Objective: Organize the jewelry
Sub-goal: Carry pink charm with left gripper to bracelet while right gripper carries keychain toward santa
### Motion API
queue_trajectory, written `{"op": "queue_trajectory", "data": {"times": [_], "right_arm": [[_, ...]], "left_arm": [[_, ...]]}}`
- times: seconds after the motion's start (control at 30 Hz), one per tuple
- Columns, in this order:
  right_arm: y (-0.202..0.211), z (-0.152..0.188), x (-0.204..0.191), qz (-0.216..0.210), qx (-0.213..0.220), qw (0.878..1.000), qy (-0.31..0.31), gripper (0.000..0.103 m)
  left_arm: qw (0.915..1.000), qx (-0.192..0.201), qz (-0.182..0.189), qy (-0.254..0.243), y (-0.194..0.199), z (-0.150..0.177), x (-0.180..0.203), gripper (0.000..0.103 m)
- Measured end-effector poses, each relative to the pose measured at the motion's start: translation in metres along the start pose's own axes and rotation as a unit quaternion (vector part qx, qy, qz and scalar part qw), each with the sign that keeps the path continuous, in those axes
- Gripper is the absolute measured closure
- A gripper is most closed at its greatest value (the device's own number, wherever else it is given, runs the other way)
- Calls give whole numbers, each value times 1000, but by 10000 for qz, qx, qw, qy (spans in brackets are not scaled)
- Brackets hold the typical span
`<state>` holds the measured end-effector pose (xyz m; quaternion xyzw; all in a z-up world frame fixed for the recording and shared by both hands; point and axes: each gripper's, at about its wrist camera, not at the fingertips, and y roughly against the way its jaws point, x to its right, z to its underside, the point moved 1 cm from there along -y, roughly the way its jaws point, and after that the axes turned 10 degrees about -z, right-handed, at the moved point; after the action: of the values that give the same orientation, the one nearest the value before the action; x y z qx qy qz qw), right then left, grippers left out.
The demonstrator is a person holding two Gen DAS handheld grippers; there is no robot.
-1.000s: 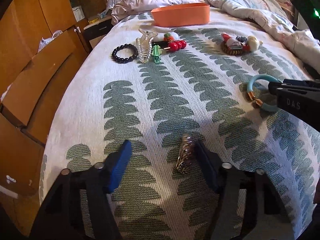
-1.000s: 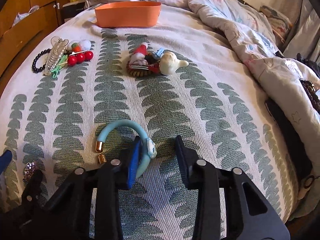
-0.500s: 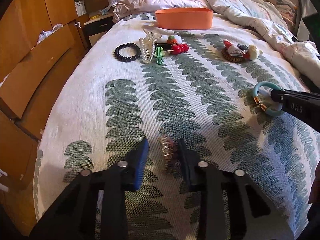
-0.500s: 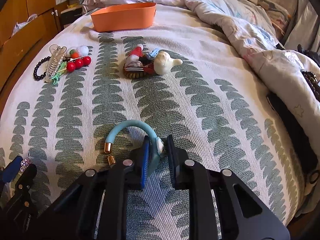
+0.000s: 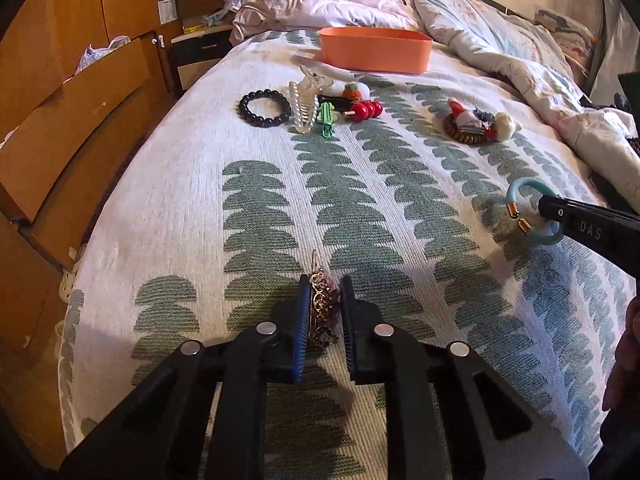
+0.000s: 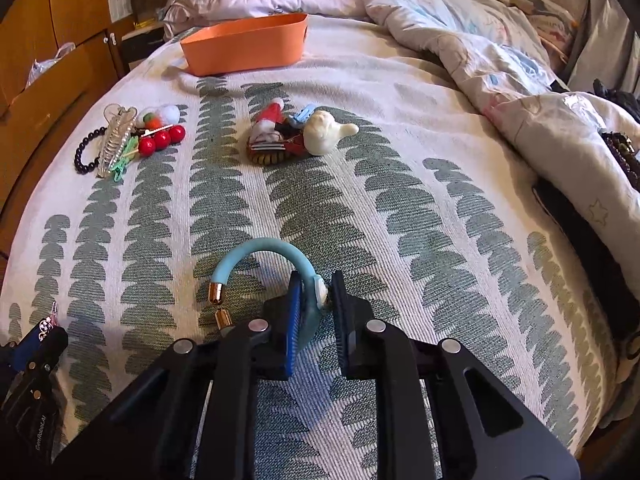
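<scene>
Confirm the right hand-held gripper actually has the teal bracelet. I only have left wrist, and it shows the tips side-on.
Observer: Yes. In the right wrist view the right hand-held gripper is shut on the teal bracelet, with the fingers pinching it at its white charm.
Operator: Any jewelry off to the right that I'm missing?
Observer: A dark beaded piece lies on the duvet at the far right edge, apart from the other clusters.
</scene>
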<state>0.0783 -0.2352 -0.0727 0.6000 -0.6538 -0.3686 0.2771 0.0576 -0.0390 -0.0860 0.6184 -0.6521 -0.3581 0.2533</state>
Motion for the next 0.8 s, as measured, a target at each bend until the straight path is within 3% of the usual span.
{"op": "queue_trajectory", "data": {"times": [0.8], "right_arm": [[55,-24,29,-429,690,9955,-488,88]], "left_arm": [[9975,699,-65,113,40,-41,-9,93]]}}
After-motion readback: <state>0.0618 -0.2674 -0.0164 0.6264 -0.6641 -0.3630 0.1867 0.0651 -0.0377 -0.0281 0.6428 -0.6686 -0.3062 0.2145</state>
